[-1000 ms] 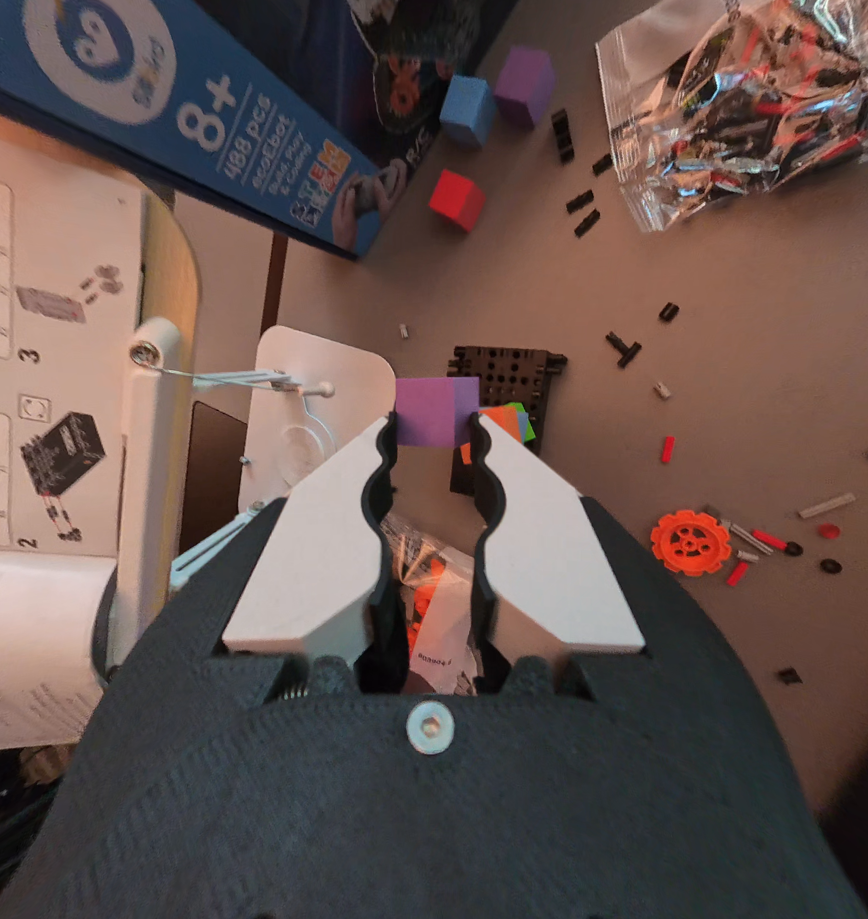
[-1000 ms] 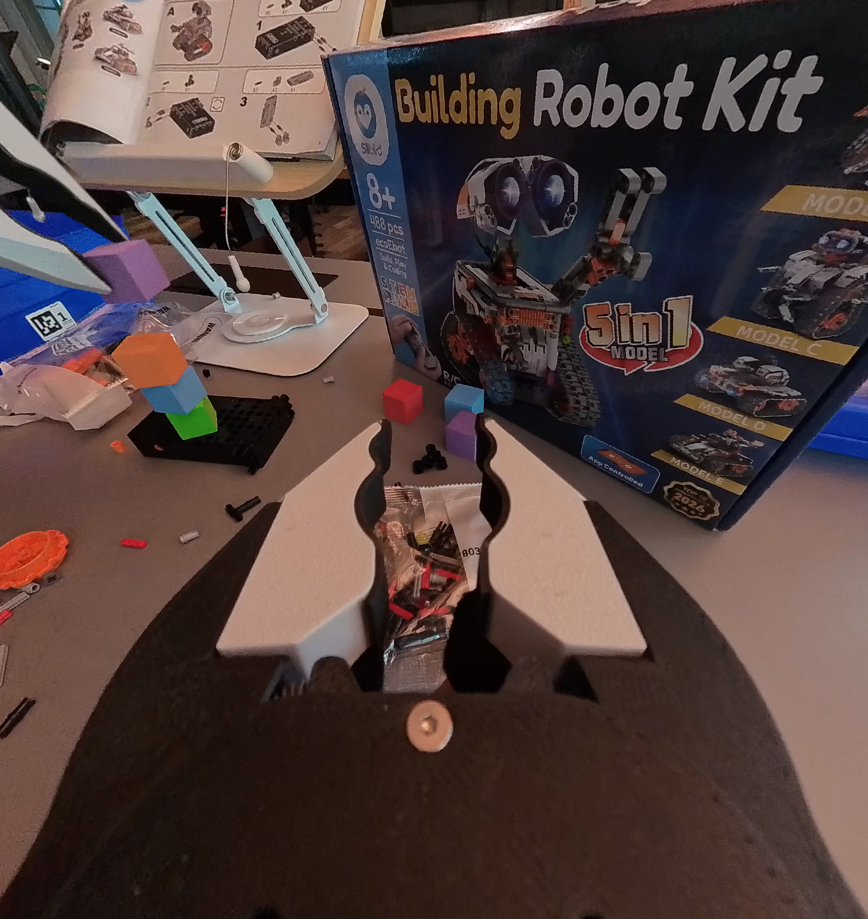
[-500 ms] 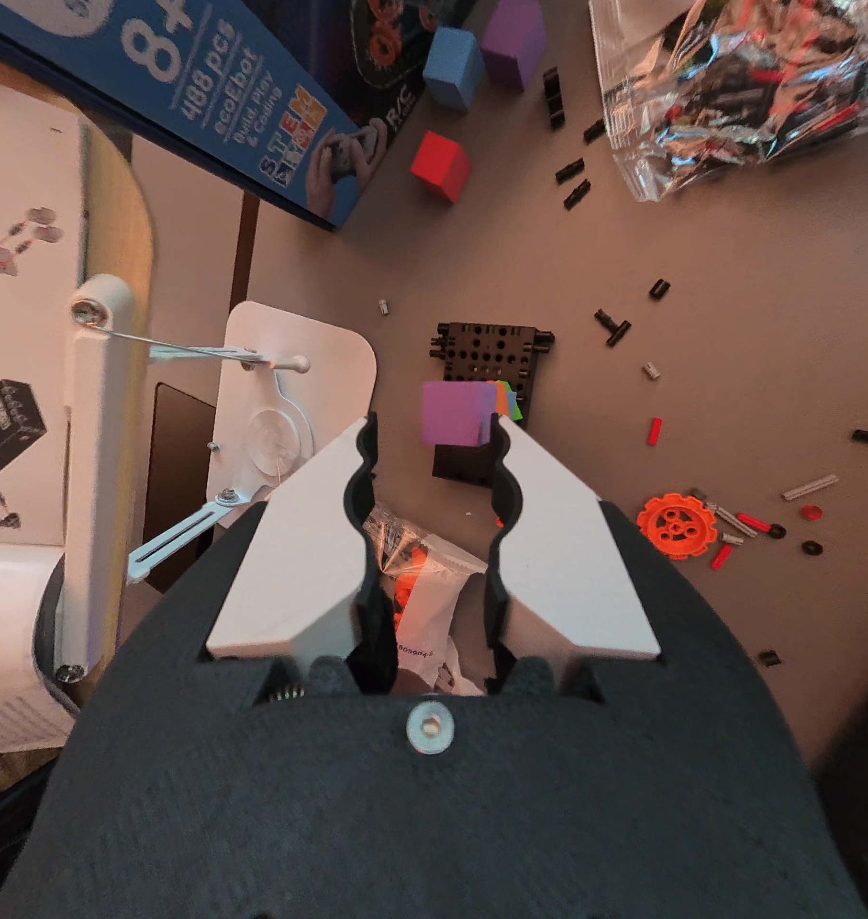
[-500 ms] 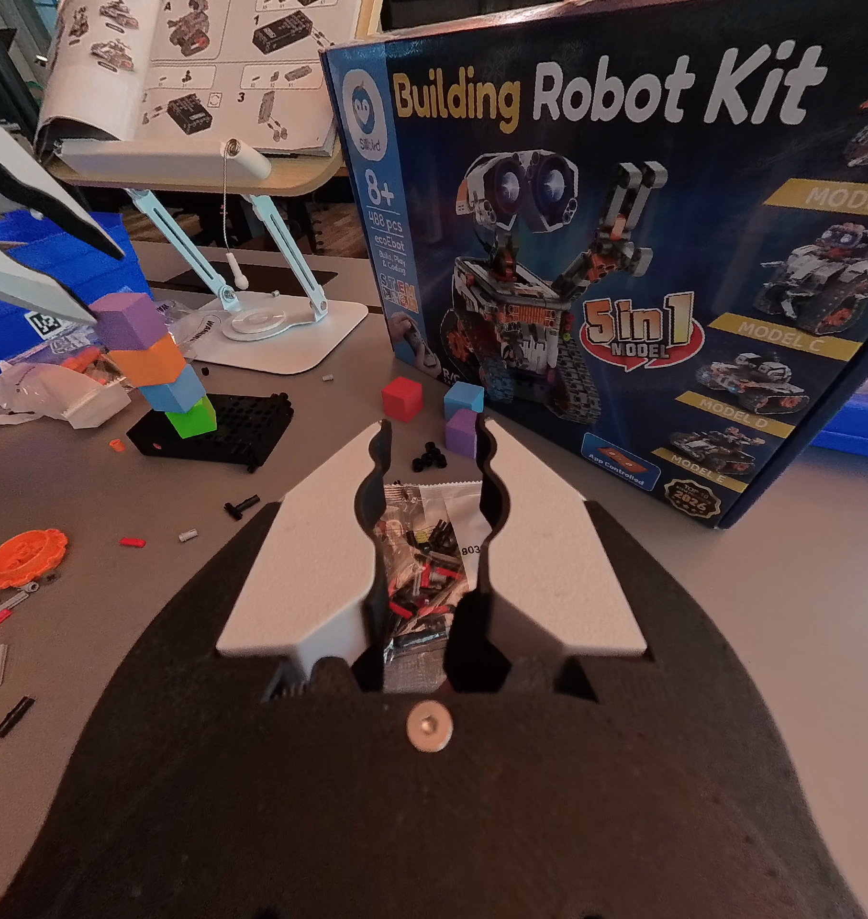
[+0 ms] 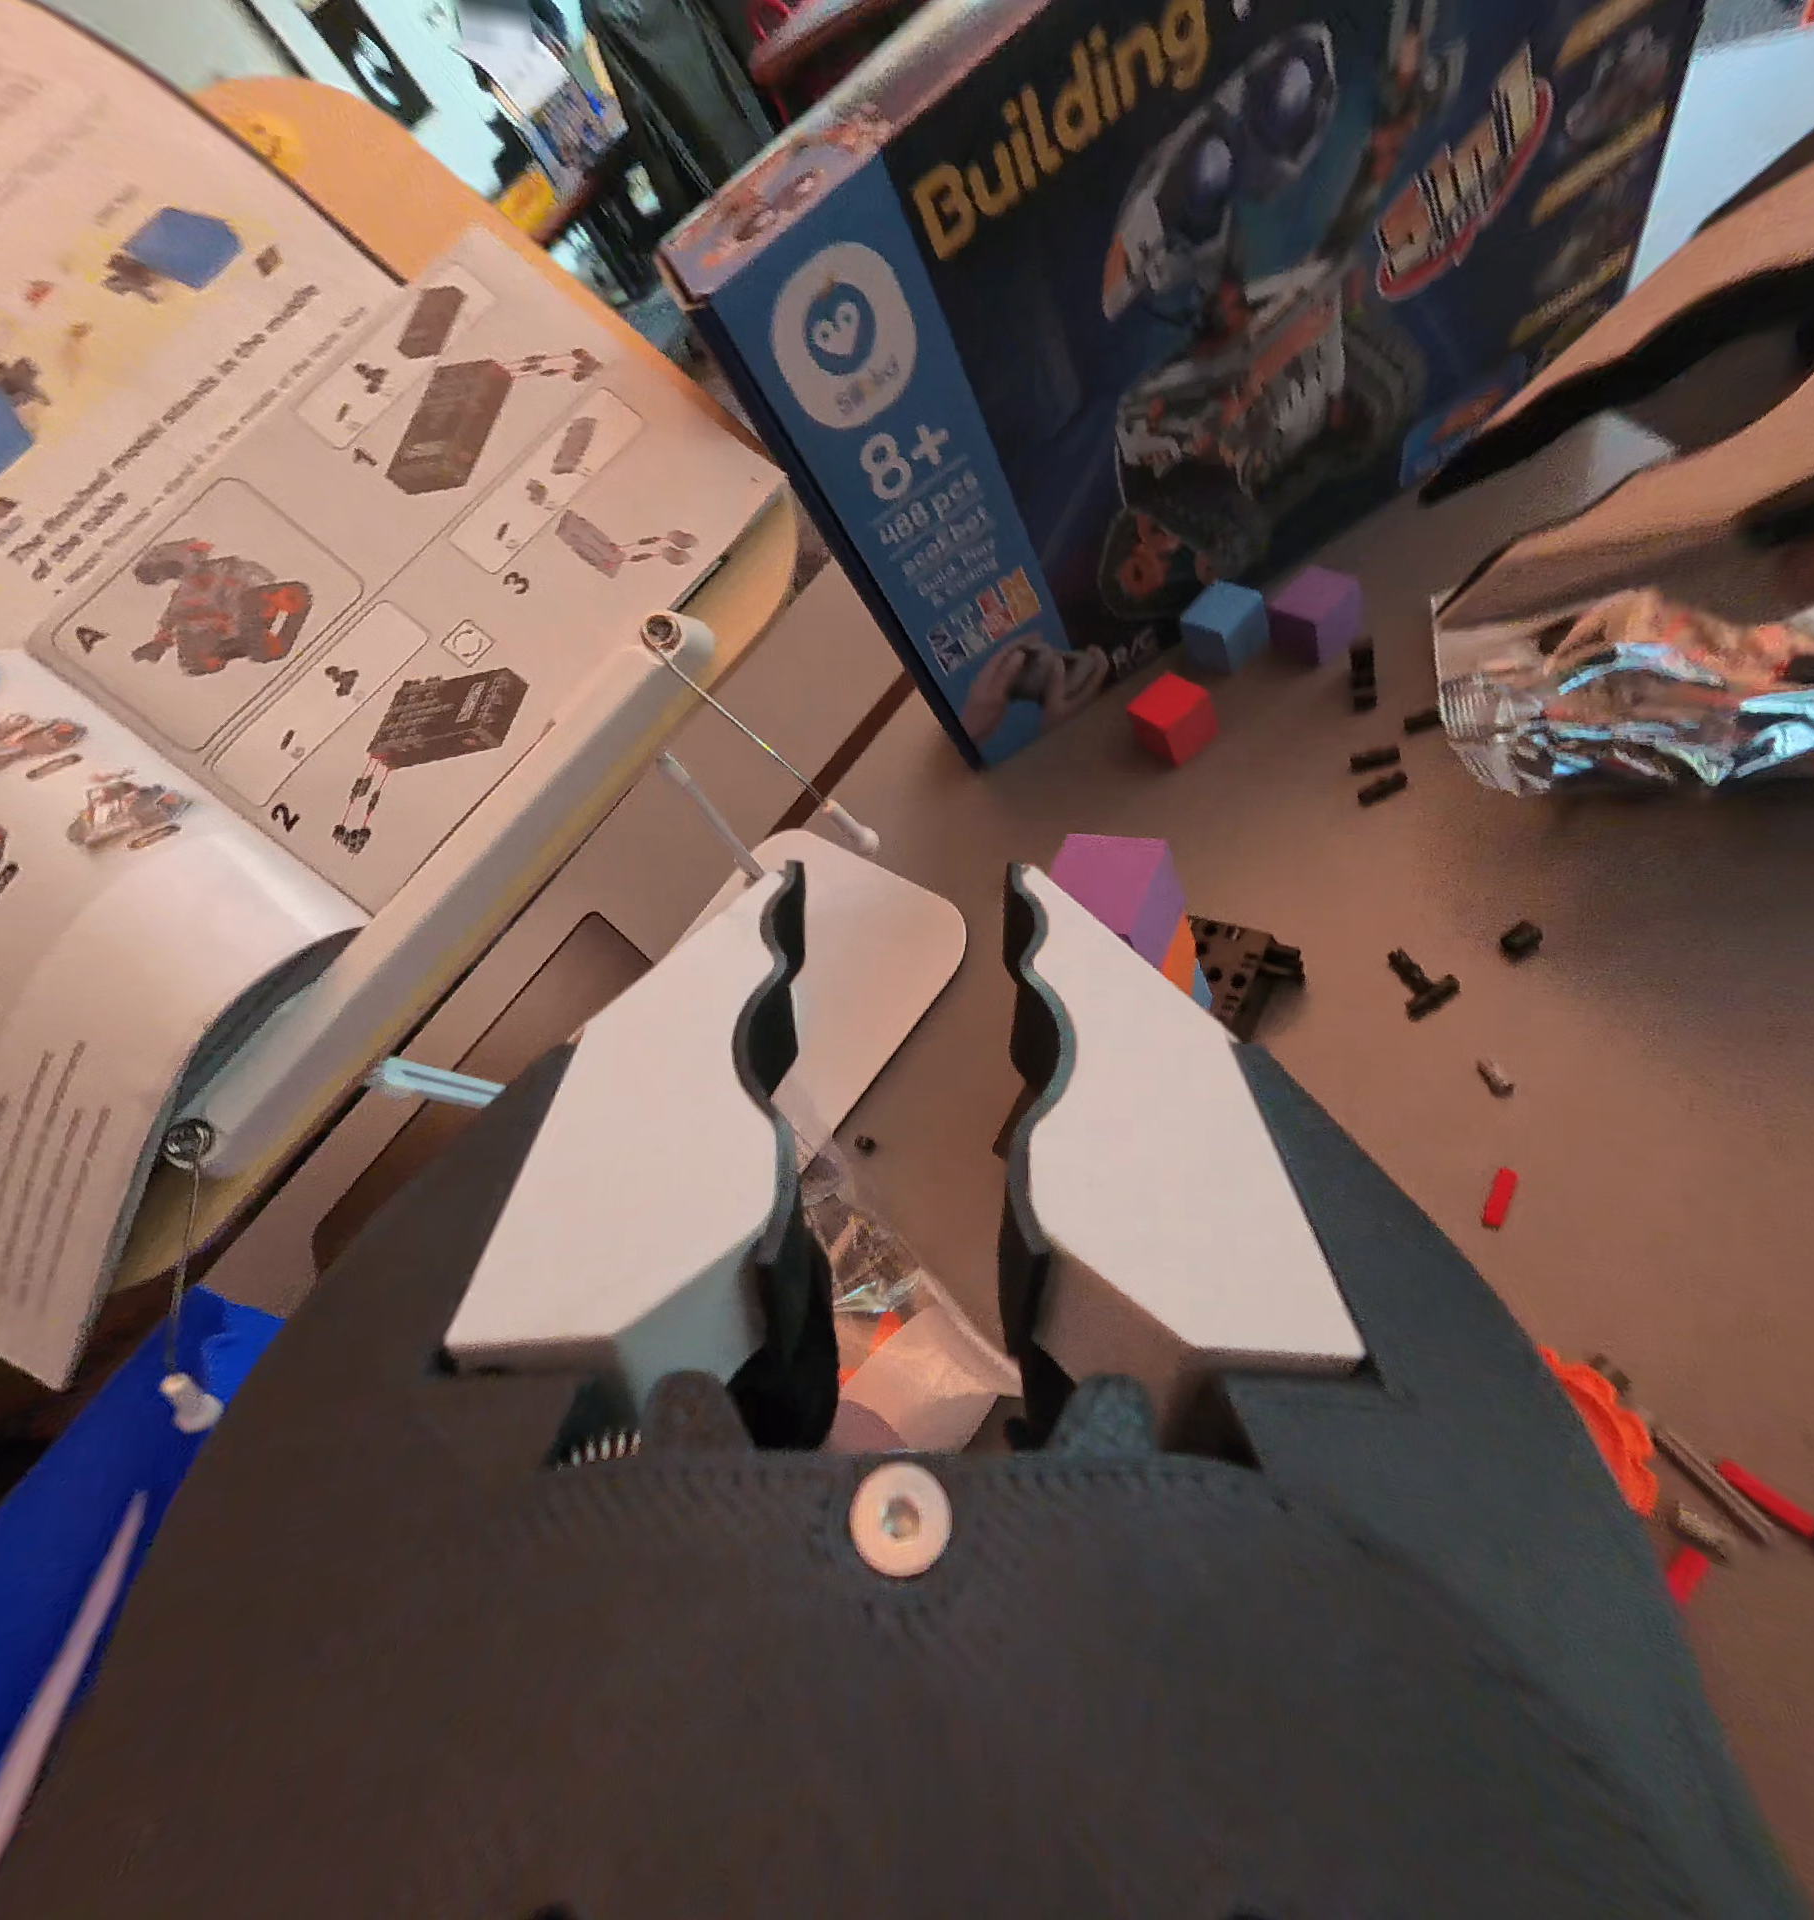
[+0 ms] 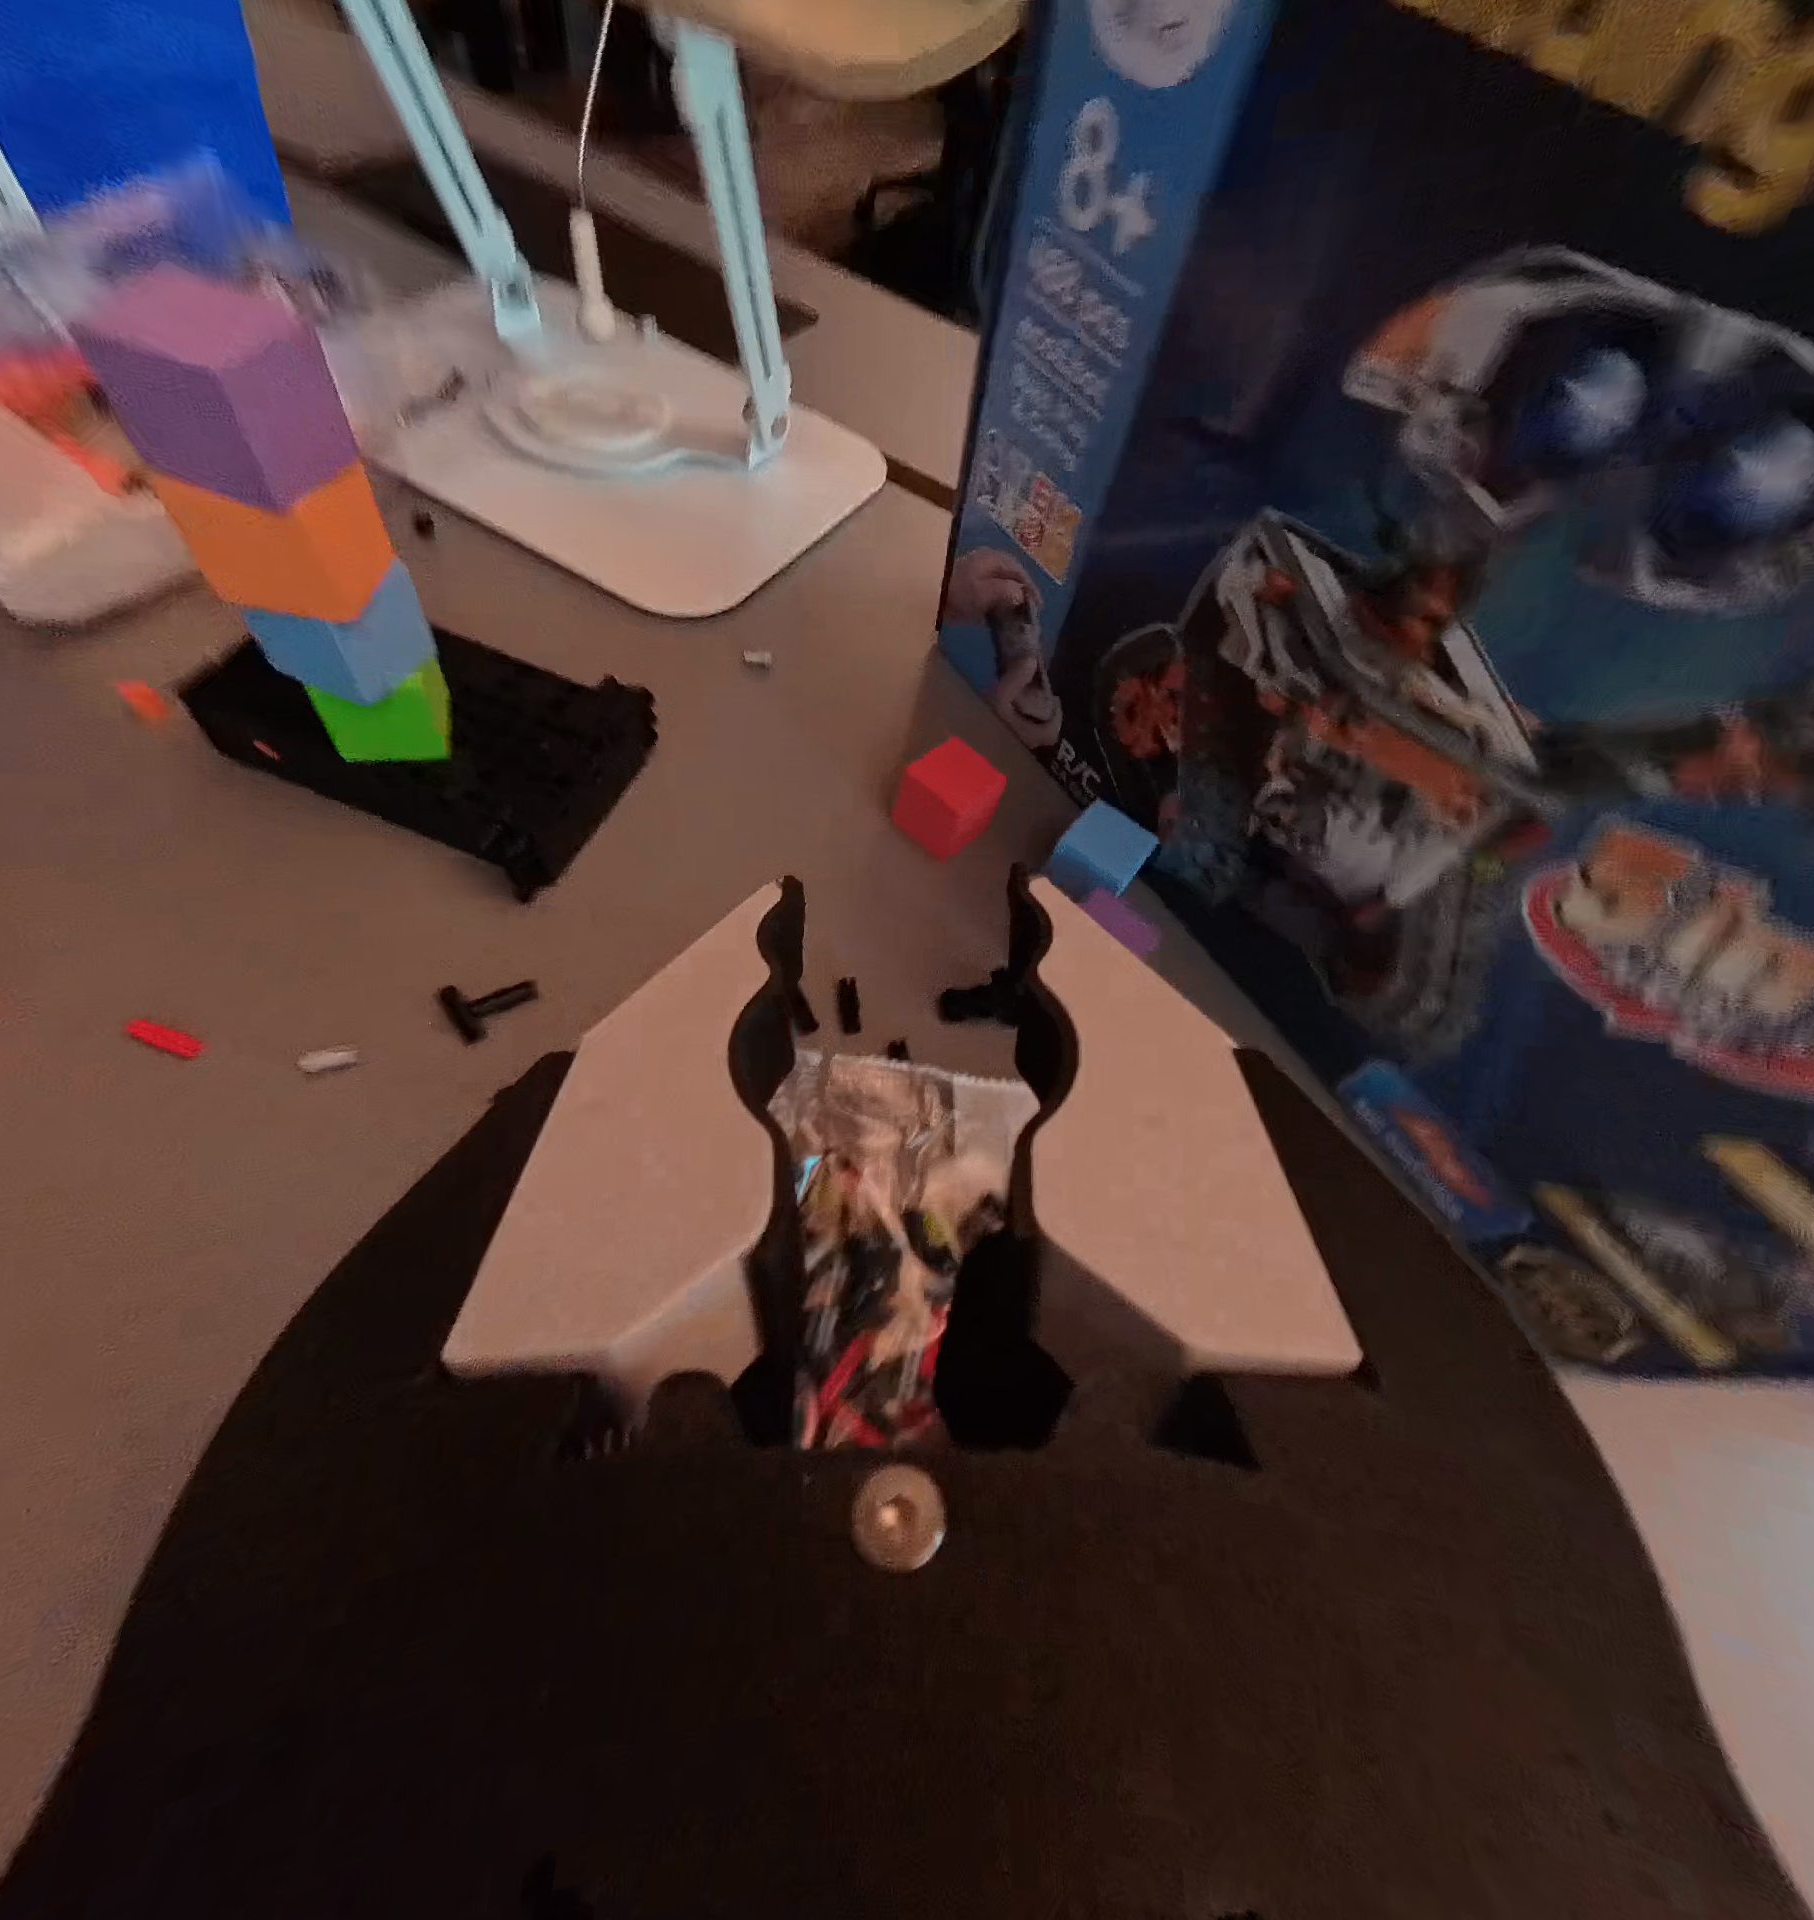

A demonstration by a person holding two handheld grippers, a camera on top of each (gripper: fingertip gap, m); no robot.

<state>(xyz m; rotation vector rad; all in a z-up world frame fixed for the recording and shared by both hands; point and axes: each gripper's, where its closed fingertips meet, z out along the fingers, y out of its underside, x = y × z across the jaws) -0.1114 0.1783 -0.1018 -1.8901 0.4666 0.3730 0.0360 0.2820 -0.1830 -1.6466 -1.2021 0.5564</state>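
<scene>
The stacked cubes (image 6: 290,520) look like matt foam, standing on a black studded plastic plate (image 6: 529,769). A crinkled clear plastic bag (image 5: 1651,696) shines glossy, and the kit box (image 5: 1194,343) is printed, slightly glossy cardboard. The table (image 5: 1661,1091) is smooth and matt; the booklet (image 5: 207,540) is paper.

Hidden, cropped and blurred parts

In the left wrist view, the block tower (image 5: 1142,914) is largely covered by the left gripper (image 5: 903,894)'s finger at 1 o'clock; only purple and orange slivers are seen. The booklet (image 5: 207,582) is cut off at 9 o'clock, the foil bag (image 5: 1651,696) at 3 o'clock. In the right wrist view, the kit box (image 6: 1454,675) is smeared by blur and cropped at 3 o'clock.
</scene>
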